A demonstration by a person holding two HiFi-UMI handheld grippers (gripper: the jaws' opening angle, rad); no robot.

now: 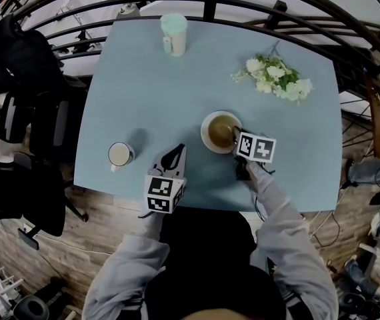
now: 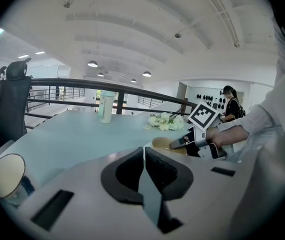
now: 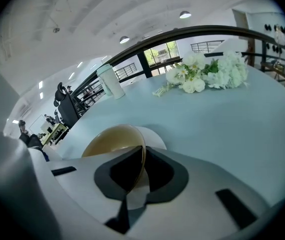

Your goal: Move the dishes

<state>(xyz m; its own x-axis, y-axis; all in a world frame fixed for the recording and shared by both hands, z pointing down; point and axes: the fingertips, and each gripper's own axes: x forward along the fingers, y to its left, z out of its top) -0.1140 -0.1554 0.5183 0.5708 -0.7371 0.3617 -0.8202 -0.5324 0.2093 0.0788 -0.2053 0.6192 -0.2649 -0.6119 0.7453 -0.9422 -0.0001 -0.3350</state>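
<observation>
Two dishes sit stacked on the blue surface [image 1: 177,92], a bowl [image 1: 221,131] with a tan inside on a white plate [image 3: 155,138]. My right tool [image 1: 235,137], tipped steeply down from the near side, is clenched on the bowl's near-right rim. One cup [image 1: 119,154], pale inside, stands near the front left edge, a lidded tumbler [image 1: 174,33] and white flowers [image 1: 275,77] lie towards the far side, and my left tool [image 1: 175,153] hangs near the front edge between cup and bowl, pointing away from me, jaws pressed together with nothing between them.
</observation>
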